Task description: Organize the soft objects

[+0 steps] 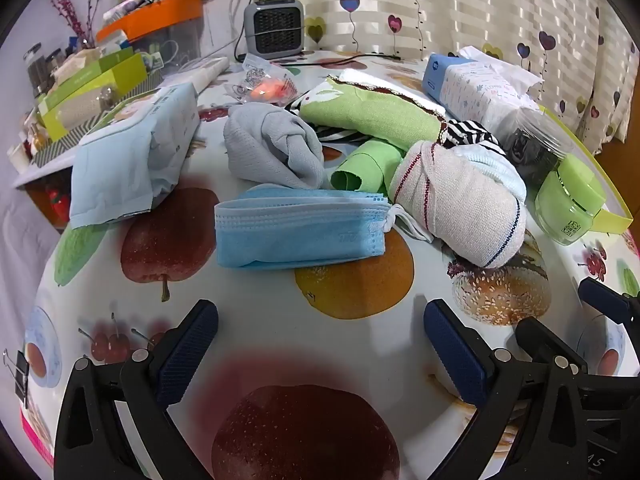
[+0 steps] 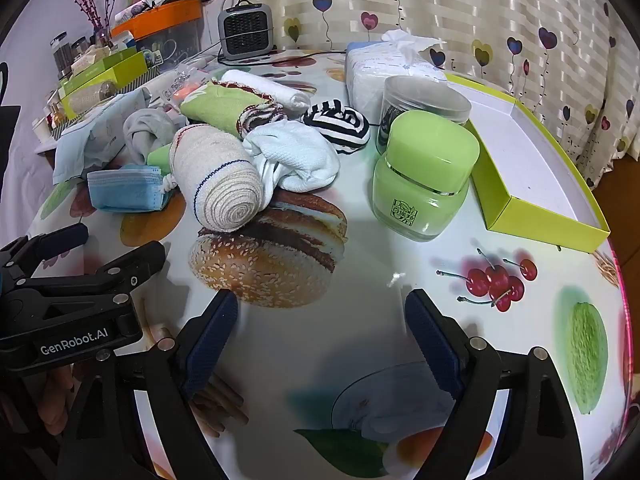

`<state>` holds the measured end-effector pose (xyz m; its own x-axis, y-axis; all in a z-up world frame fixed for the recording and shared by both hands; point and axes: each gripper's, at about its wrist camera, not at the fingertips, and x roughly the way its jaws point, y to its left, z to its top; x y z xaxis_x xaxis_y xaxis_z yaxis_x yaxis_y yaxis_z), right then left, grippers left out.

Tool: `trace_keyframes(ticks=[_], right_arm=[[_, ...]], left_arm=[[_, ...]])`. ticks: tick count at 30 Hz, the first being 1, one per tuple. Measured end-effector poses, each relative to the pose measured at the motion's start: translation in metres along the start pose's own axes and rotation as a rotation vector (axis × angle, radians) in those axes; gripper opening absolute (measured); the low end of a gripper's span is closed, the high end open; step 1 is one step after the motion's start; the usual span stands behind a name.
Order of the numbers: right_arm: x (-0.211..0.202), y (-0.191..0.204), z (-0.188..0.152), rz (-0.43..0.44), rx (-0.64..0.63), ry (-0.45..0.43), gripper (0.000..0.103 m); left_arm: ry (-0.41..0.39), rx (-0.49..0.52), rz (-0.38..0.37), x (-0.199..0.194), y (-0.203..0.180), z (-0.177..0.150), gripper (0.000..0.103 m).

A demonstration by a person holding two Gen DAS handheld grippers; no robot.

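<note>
Soft things lie in a heap mid-table: a folded stack of blue face masks (image 1: 298, 232) (image 2: 124, 194), a rolled beige towel (image 1: 460, 204) (image 2: 218, 178), a knotted grey cloth (image 1: 272, 146) (image 2: 146, 134), a green cloth (image 1: 372, 118) (image 2: 218, 106), a white cloth (image 2: 294, 156) and a black-and-white striped sock ball (image 2: 340, 124). My left gripper (image 1: 320, 322) is open and empty, just in front of the masks. My right gripper (image 2: 322, 312) is open and empty, over the burger print in front of the towel.
A lime-green open box (image 2: 532, 172) sits at the right. A green jar (image 2: 424, 178) (image 1: 568, 204) and a clear jar (image 2: 424, 102) stand beside it. A tissue pack (image 2: 384, 68), a wipes pack (image 1: 136, 160), a small heater (image 1: 276, 26) and cluttered boxes (image 1: 92, 88) lie behind.
</note>
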<state>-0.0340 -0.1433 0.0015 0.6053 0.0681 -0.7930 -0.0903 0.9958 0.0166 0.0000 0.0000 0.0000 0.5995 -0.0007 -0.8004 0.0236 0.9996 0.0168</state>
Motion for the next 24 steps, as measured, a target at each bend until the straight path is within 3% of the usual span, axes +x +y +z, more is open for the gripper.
trace_keyframes(ticks=[24], right_arm=[[0.0001, 0.0035, -0.0013, 0.005, -0.005, 0.006, 0.087]], left_arm=[[0.000, -0.002, -0.001, -0.0001, -0.0001, -0.0001, 0.103]])
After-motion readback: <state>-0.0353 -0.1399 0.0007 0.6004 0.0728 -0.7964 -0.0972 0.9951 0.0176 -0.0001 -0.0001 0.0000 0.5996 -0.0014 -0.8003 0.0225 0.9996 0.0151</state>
